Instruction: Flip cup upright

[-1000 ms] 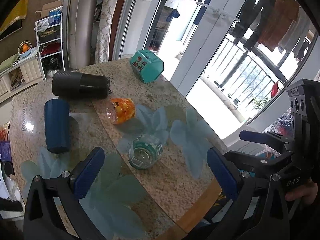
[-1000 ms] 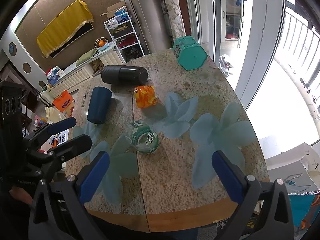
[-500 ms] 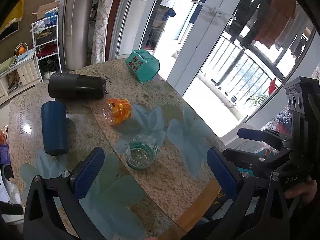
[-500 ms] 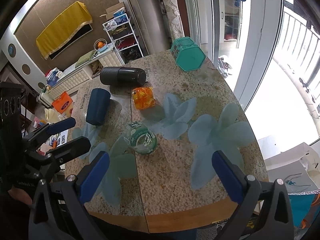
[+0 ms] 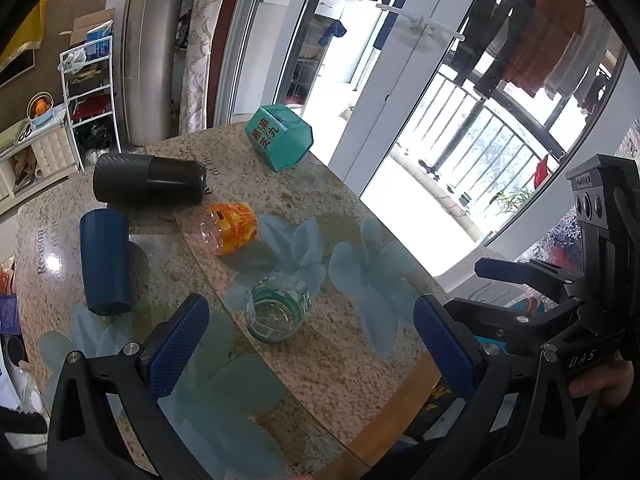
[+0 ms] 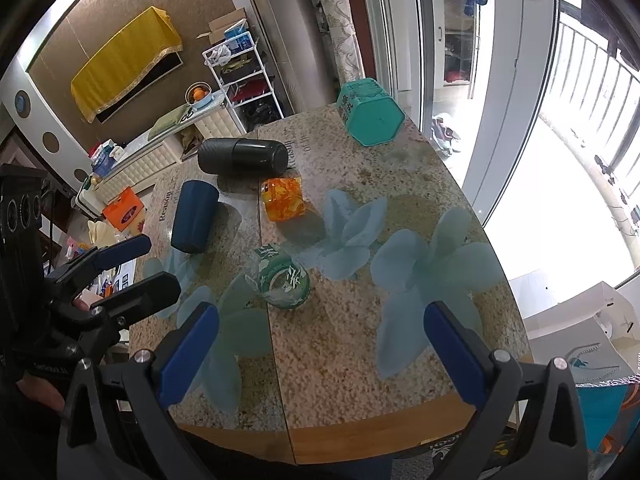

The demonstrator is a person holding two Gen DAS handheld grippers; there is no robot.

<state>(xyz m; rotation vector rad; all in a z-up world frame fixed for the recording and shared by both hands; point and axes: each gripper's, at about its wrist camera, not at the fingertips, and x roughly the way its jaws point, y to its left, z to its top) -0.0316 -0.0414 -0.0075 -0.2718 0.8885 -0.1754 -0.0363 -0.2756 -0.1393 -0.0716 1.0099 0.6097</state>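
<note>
Several cups lie on their sides on the granite table: a clear glass with green print nearest me, an orange patterned glass, a dark blue cup, a black tumbler and a teal hexagonal cup. My left gripper is open and empty, above the table short of the green glass. My right gripper is open and empty, over the near edge. Each gripper shows in the other's view.
The table's wooden front edge is just under my right gripper. Glass balcony doors stand beyond the table on the right. A white shelf rack and a low cabinet stand behind it.
Both views have shifted slightly: the cups sit a little lower and nearer the left gripper's fingers. No cup has moved and both grippers stay open.
</note>
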